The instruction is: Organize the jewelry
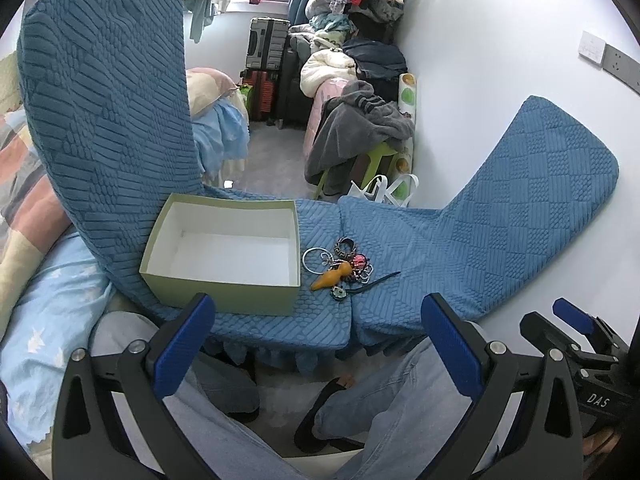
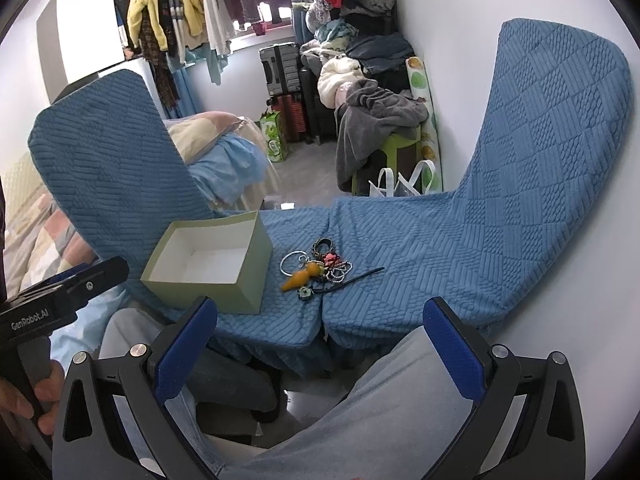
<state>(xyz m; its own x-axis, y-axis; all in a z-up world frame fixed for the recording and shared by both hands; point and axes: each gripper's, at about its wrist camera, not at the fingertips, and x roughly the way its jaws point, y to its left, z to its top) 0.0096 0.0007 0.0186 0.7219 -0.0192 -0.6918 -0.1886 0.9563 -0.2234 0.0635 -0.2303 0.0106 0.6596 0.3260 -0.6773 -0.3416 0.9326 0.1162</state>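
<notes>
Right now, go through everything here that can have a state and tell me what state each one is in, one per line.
Green box: open, no lid on it, nothing inside.
Jewelry pile: loose in a tangled heap on the blue seat cover, right of the box, none put away yet.
Silver bangle: lying flat at the pile's left edge.
Left tool: open, holding nothing.
Right tool: open, holding nothing.

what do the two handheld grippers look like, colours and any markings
Both the left gripper and the right gripper have black frames with silver rivets and textured blue pads on the jaws. From the right wrist view the left one's body reads "GenRobot.AI"; from the left wrist view the right one shows "DAS". The person wears light blue jeans.
</notes>
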